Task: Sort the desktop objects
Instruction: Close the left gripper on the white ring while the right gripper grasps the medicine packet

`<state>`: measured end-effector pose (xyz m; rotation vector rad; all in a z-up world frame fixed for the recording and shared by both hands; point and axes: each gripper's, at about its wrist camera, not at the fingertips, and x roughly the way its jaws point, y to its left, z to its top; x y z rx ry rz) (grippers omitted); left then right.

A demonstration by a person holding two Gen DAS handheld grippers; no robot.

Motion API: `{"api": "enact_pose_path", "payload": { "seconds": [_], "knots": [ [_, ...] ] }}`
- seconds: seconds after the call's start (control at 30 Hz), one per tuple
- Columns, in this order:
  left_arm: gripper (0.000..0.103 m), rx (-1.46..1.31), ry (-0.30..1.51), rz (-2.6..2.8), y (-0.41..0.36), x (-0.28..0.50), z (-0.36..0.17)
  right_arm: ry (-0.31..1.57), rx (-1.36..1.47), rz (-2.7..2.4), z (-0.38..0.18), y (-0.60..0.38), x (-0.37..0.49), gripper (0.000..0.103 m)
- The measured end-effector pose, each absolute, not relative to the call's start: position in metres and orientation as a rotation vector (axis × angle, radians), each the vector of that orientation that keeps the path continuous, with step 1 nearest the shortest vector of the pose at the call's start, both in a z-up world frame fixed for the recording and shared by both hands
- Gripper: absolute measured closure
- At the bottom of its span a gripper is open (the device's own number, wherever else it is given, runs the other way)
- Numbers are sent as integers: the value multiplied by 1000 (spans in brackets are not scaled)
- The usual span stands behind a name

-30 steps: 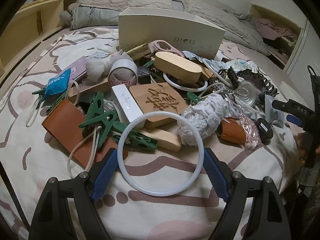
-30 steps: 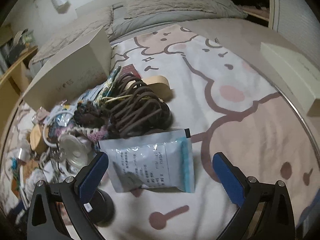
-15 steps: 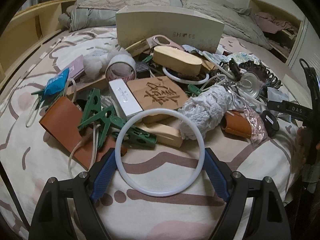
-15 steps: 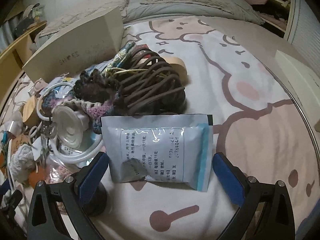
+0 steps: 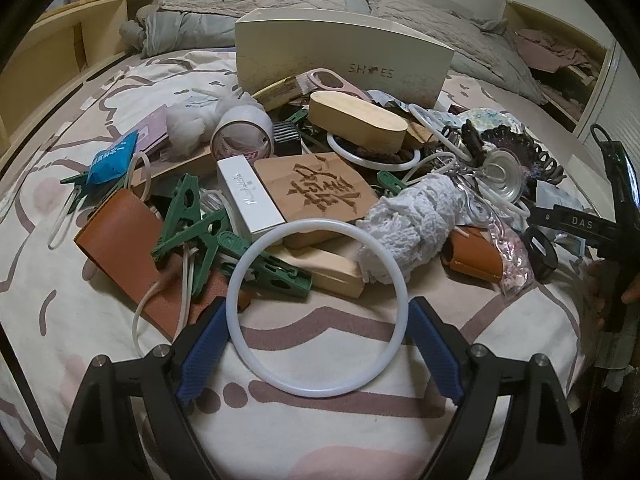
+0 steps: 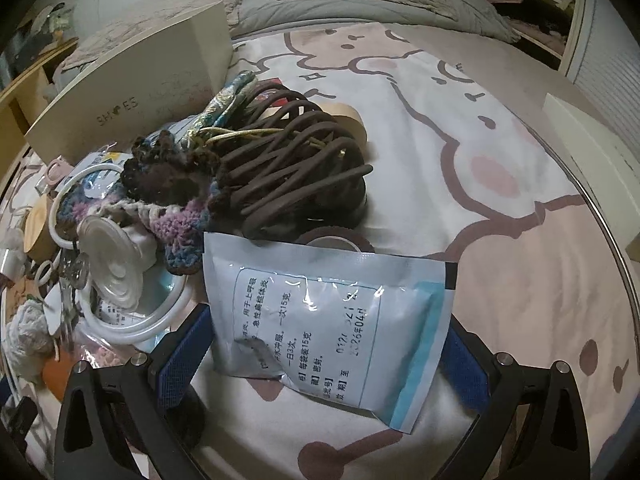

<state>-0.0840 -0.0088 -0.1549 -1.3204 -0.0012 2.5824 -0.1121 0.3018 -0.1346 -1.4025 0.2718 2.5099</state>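
Pick-up step of sorting. Left tool point(image 5: 316, 344), jaws spread, brackets the white ring point(image 5: 317, 309) lying on the bed point(image 5: 100, 312); right tool point(image 6: 324, 356), likewise spread, straddles the medicine sachet point(image 6: 324, 328). Next, judged: each tool must close squarely before lifting.

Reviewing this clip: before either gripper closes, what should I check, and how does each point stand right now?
1. Left gripper open, fingers either side of the white ring: ok.
2. Ring free of the pile: not ok, its far edge lies over a green clip and a wooden block.
3. Right gripper open around the medicine packet: ok.
4. Packet free of the brown hair claw: cannot tell, the edges meet.
5. Destination for sorted items: cannot tell.
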Motion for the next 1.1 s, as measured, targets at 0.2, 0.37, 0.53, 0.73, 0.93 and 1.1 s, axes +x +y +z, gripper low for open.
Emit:
{"api": "enact_pose_path", "payload": {
  "seconds": [0.2,0.37,0.53,0.73,0.93,1.1],
  "knots": [
    [18,-1316,24,2613,-7,-85,-156,261,-1407,2490,-135,302,-111,3],
    [18,-1312,5,2607,-9,-85,-154,230,-1397,2480,-132,302,-109,18],
    [18,-1307,-9,2606,-11,-83,-151,227,-1391,2496,-129,303,-106,34],
    [18,-1291,-17,2613,-12,-81,-147,274,-1388,2519,-126,305,-102,56],
    [18,-1294,-17,2617,-14,-80,-146,325,-1409,2490,-125,311,-95,25],
    [18,-1296,-33,2616,-16,-81,-145,326,-1353,2468,-112,322,-81,12]
  ]
}}
